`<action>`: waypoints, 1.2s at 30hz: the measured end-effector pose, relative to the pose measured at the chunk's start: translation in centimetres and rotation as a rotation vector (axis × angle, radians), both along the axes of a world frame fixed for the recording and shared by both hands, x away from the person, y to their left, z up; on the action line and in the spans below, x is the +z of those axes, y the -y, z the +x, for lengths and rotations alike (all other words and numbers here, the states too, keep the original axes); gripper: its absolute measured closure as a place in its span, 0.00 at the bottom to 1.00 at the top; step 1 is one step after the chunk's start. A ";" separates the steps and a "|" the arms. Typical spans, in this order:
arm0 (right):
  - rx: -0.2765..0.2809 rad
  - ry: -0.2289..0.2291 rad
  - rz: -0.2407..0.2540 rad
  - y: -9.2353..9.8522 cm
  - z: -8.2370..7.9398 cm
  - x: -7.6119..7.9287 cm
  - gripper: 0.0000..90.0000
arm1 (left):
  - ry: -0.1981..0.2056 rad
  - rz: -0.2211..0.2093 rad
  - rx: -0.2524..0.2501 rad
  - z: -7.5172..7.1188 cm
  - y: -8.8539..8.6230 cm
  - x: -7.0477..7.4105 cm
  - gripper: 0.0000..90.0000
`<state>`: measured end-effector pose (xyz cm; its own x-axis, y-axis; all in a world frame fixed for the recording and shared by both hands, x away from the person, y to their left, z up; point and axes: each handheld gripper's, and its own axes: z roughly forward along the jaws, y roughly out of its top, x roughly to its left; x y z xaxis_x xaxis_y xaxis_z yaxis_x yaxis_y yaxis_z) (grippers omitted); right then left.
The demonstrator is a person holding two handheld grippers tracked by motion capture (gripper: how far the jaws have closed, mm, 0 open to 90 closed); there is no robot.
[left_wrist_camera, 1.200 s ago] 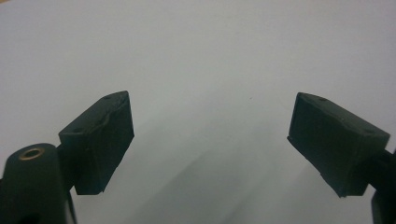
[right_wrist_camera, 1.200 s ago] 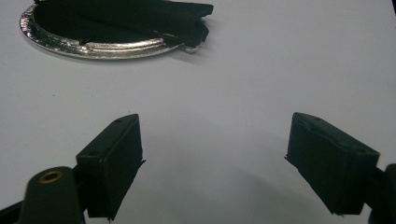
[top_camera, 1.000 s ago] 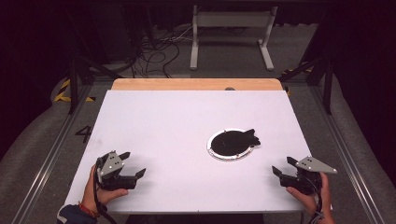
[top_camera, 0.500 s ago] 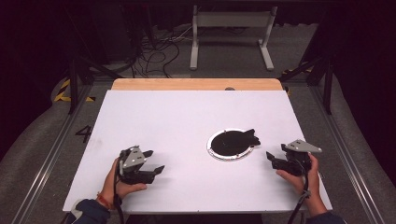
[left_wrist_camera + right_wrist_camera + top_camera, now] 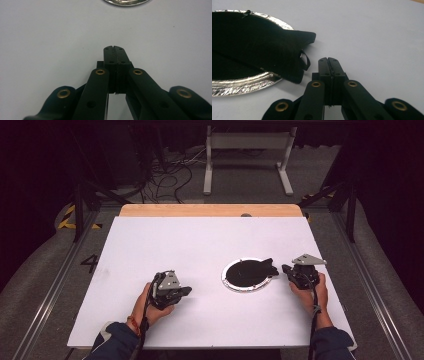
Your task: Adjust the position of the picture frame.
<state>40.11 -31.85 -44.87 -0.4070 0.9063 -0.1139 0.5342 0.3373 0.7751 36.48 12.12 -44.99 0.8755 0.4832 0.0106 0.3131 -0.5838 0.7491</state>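
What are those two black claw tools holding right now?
Nothing. The left gripper and right gripper are both shut empty; the black cloth pouch lies untouched.

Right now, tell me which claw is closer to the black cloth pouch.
The right claw: its tip almost meets the black cloth pouch overhanging the silver plate; the left claw sits farther away.

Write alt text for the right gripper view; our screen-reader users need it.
The right gripper, jaws shut on nothing, points at a black cloth pouch lying on a shiny silver plate. The pouch's corner and a small loop overhang the plate's rim, close to the jaw tips, on a white table.
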 end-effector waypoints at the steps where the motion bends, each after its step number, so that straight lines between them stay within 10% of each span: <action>1: -0.004 0.000 0.004 0.0 0.2 -0.1 1.00 | 0.004 0.004 -0.005 0.1 0.3 0.0 1.00; 15: 0.102 -0.067 0.012 -0.8 0.6 -0.6 1.00 | -0.016 0.033 -0.039 0.8 2.6 -0.5 0.99; 36: 0.317 -0.124 -0.019 -4.0 -2.9 -0.3 1.00 | -0.050 0.006 -0.021 1.5 2.3 -1.2 1.00</action>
<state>37.24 -27.82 -45.17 -0.6801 0.7305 -0.0618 0.4902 0.5158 0.7026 37.99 9.84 -46.14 0.8848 0.4650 -0.0307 0.3380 -0.5951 0.7291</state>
